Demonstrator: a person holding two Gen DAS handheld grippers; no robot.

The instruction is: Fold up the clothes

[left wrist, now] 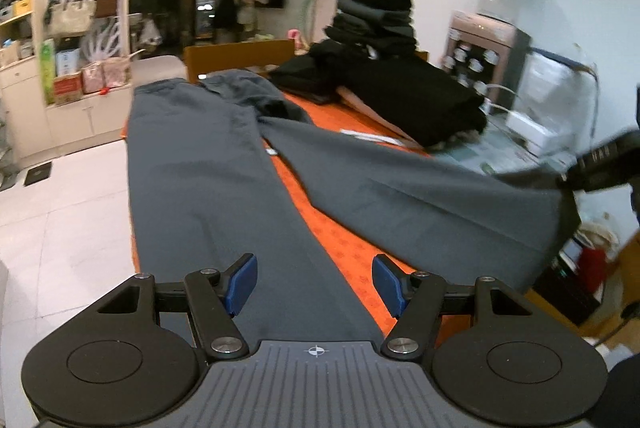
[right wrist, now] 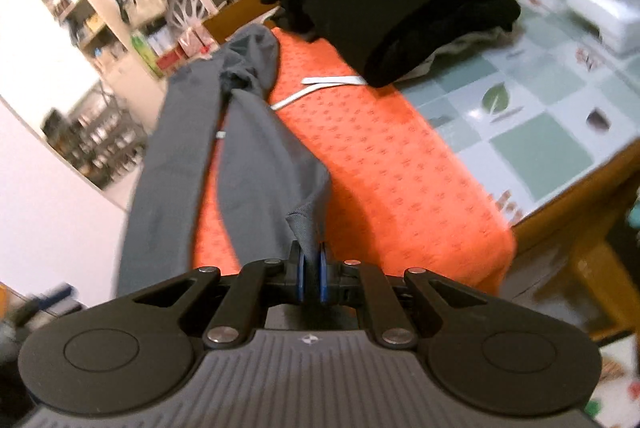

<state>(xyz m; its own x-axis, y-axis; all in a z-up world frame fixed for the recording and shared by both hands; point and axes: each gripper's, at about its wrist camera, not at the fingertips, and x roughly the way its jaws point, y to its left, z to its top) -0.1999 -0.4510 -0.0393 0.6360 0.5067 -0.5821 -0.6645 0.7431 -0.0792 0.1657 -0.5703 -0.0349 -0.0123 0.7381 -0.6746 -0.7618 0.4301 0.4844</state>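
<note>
Grey trousers lie on an orange cloth on the table, legs spread apart in a V. My left gripper is open and empty, hovering over the hem end of the left leg. My right gripper is shut on the hem of the other grey trouser leg and lifts it off the orange cloth. The right gripper also shows blurred at the right edge of the left wrist view, holding that leg's end.
A pile of black clothes and a stack of folded dark garments sit at the far side of the table. A white box and patterned tablecloth lie to the right. A water dispenser stands beyond.
</note>
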